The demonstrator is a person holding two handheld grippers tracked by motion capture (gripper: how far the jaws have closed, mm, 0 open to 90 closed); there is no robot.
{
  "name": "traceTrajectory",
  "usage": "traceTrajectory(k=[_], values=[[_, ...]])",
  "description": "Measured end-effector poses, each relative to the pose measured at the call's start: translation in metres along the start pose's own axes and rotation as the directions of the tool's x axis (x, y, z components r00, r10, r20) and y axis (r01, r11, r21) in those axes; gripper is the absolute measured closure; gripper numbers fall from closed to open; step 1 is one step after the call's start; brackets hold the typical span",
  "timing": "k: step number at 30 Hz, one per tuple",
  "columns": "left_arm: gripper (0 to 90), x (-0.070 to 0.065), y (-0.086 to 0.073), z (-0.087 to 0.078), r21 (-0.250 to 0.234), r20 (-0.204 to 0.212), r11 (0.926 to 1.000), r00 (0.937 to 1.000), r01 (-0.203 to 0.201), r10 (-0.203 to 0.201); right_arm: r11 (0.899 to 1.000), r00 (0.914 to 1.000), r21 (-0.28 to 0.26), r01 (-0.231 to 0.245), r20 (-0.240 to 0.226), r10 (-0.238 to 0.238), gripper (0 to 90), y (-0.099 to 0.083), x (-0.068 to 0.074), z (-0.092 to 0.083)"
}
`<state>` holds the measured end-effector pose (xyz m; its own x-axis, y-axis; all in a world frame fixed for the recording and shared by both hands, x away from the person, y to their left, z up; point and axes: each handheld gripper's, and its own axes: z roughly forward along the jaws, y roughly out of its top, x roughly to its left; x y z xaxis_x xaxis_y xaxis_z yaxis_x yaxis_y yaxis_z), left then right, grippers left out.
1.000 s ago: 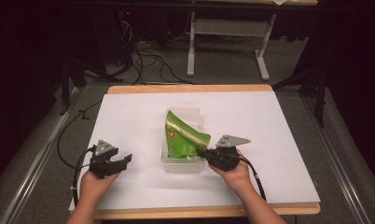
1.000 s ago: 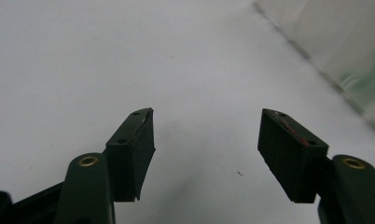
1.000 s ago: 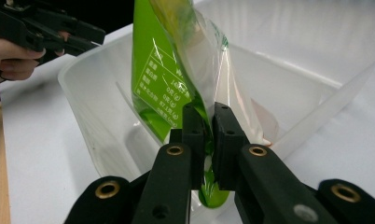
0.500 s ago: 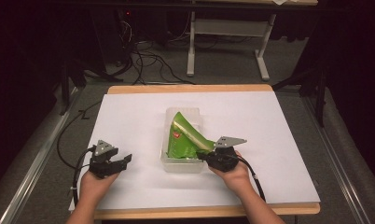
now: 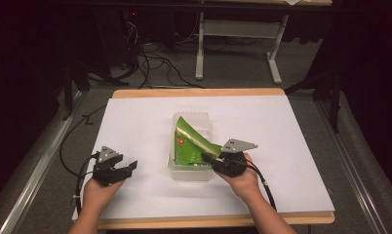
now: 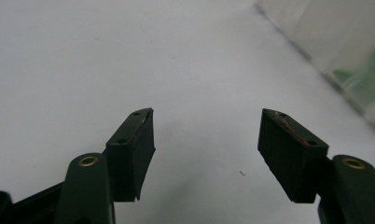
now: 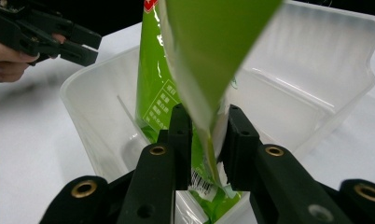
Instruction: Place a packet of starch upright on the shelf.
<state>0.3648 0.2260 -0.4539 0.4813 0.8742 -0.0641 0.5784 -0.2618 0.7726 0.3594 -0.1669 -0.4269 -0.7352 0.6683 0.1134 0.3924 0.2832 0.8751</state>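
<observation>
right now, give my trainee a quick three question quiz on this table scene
1. True or false: the left claw holds the green pouch.
2. What does the pouch stand in? A. clear plastic tub B. cardboard box C. metal tray
3. What lies between the jaws of the right claw?
Key: 1 false, it is open and empty. 2 A. 3 the pouch's edge; those jaws have just been opening and look clear of it.

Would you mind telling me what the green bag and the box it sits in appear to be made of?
The green printed bag looks like thin glossy plastic film: it creases, shines and carries printed text and a barcode. The clear rectangular box seems to be frosted translucent plastic, since the bag shows dimly through its walls.
</observation>
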Motion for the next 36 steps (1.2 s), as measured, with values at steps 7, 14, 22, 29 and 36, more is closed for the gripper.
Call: traceTrajectory(k=[7, 14, 22, 29, 36], values=[[36.7, 0.0, 0.0, 0.0, -0.001, -0.007, 1.0, 0.9999, -0.009, 0.009, 0.998, 0.9998, -0.065, -0.006, -0.02, 0.005, 69.7, 0.009, -0.003, -0.002], [36.7, 0.0, 0.0, 0.0, 0.004, -0.004, 1.0, 1.0, -0.003, 0.003, 0.998, 0.9995, -0.069, -0.012, -0.031, 0.01, 87.5, 0.016, -0.004, 0.002], [36.7, -0.003, 0.0, 0.001, 0.005, -0.003, 1.0, 1.0, -0.008, 0.008, 0.997, 0.9979, -0.058, -0.046, -0.048, 0.043, 87.8, 0.005, -0.006, 0.002], [36.6, -0.001, 0.0, 0.0, 0.006, -0.003, 0.9999, 1.0, -0.009, 0.009, 0.999, 0.9991, -0.051, -0.019, -0.04, 0.017, 75.3, 0.008, -0.003, 0.003], [36.6, -0.001, 0.0, -0.001, -0.001, -0.001, 1.0, 1.0, -0.005, 0.005, 0.996, 0.9992, -0.093, -0.012, -0.04, 0.009, 59.1, 0.018, 0.001, 0.0]])
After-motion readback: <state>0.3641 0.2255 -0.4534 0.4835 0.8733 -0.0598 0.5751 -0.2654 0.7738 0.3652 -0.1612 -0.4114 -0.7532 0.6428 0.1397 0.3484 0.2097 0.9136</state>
